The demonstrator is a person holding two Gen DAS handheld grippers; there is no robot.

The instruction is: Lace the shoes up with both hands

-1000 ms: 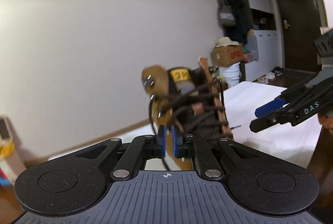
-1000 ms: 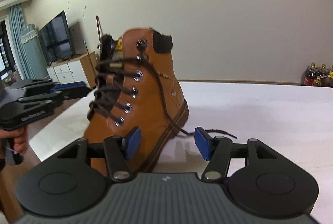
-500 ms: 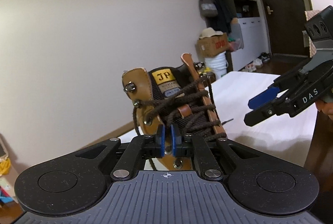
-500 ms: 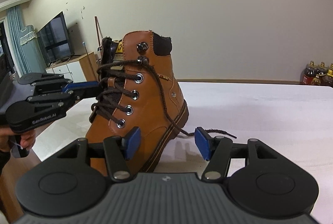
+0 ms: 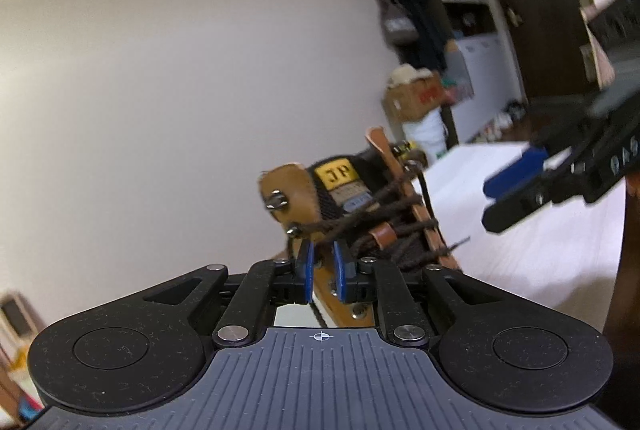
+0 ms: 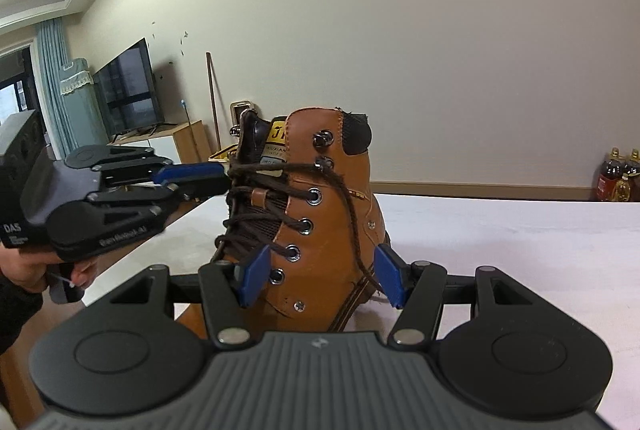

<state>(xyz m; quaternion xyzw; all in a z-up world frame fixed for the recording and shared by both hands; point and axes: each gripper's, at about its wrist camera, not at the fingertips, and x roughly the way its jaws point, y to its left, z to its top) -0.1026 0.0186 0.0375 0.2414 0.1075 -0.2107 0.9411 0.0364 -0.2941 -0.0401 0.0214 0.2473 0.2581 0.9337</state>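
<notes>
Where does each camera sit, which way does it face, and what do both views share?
Left wrist: on the left claw, facing the brown boot from its laced front; jaws opening around the lace; the right claw shows too.
Right wrist: on the right claw, jaws wide, facing the boot's eyelet side; the left claw and a hand show.
Shared: boot, lace, white table.

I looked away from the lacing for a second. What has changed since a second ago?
The left gripper sits at the lace by the boot's tongue, and its jaws, nearly shut earlier, are opening; whether the pads still pinch the lace cannot be told. The right gripper stayed wide open around the boot's side, touching nothing. The boot stayed upright on the white table.
</notes>
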